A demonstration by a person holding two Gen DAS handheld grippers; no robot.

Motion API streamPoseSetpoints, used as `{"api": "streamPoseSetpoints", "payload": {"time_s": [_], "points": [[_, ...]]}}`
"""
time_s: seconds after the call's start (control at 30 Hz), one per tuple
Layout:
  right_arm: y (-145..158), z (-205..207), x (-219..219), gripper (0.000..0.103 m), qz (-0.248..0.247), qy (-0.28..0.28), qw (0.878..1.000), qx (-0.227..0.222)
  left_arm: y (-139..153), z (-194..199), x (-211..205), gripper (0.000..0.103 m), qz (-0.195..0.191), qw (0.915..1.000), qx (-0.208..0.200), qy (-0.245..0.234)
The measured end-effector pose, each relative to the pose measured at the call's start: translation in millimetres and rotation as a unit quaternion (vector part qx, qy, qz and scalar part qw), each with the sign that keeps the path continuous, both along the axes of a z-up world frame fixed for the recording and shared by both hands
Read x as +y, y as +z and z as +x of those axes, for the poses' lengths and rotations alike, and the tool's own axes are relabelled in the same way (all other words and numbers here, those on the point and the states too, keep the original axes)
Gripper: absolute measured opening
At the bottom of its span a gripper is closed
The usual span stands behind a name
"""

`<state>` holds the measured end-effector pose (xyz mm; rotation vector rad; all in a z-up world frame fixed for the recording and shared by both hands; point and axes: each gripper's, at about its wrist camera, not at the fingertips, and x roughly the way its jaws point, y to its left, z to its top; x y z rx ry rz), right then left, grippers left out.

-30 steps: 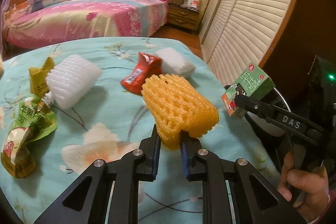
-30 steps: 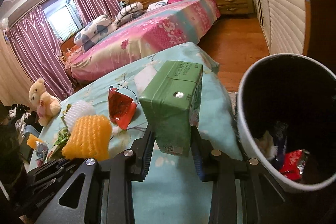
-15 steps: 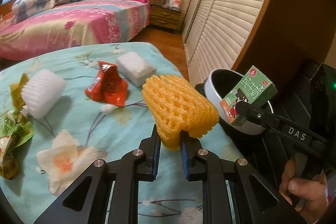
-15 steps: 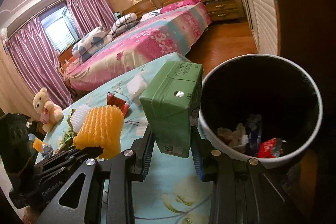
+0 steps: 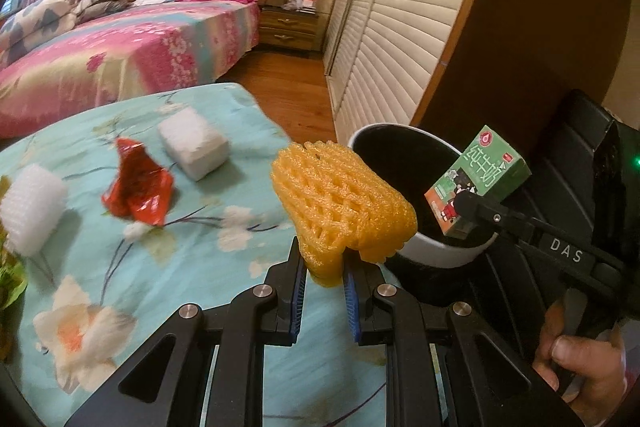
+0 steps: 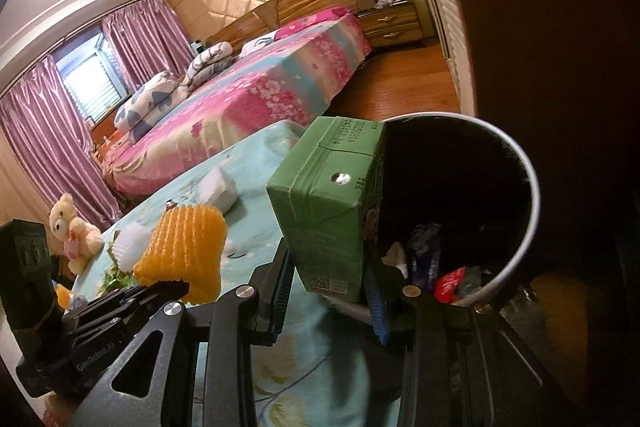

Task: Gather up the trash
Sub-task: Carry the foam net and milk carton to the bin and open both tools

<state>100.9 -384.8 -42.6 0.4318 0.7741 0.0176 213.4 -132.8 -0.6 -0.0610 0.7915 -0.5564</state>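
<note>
My left gripper [image 5: 324, 281] is shut on a yellow foam fruit net [image 5: 340, 211], held above the table's right edge beside the white-rimmed trash bin [image 5: 436, 251]. My right gripper [image 6: 330, 291] is shut on a green milk carton [image 6: 332, 203], held over the near rim of the bin [image 6: 524, 227]. The carton [image 5: 478, 179] and the right gripper [image 5: 468, 205] also show in the left wrist view, over the bin's right side. The net [image 6: 184, 247] shows in the right wrist view. Wrappers lie inside the bin.
On the floral tablecloth [image 5: 160, 247] lie a red wrapper [image 5: 138, 189], a white foam block [image 5: 192, 143], a white foam net [image 5: 30, 209] and a green wrapper [image 5: 8, 279]. A bed [image 5: 120, 55] stands behind. Louvred wardrobe doors [image 5: 400, 47] stand to the right.
Both grippers have swung right with their loads, from over the table to the bin. The carton now hangs over the bin's rim; the yellow net is beside it.
</note>
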Motion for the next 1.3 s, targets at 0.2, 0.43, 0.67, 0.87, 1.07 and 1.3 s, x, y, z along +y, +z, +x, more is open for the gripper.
{"api": "streamPoseSetpoints", "payload": {"time_s": [0.2,0.43,0.67,0.87,1.07,1.3], "points": [[-3.8,1.2,-16.8,0.034,-0.003,-0.018,1.000,0.004,1.2,9.5,-19.6,0.016,0.006,0.9999,-0.006,-0.014],[-8.9,6.0,-31.5,0.034,-0.004,-0.032,0.999,0.013,-1.9,23.3,-39.1,0.016,0.009,0.9996,-0.007,-0.024],[-13.4,12.3,-35.5,0.034,-0.004,-0.034,0.999,0.023,-3.4,31.3,-58.1,0.017,0.017,0.9993,-0.008,-0.032],[-15.3,15.4,-40.7,0.034,-0.001,-0.037,0.999,0.029,-4.6,37.0,-69.6,0.017,0.021,0.9990,-0.008,-0.038],[-16.6,13.4,-45.7,0.034,0.001,-0.042,0.999,0.034,-7.6,41.1,-78.7,0.017,0.025,0.9989,-0.002,-0.041],[-18.9,13.0,-49.0,0.034,0.005,-0.049,0.998,0.042,-7.4,41.9,-86.2,0.026,0.028,0.9985,0.001,-0.047]]}}
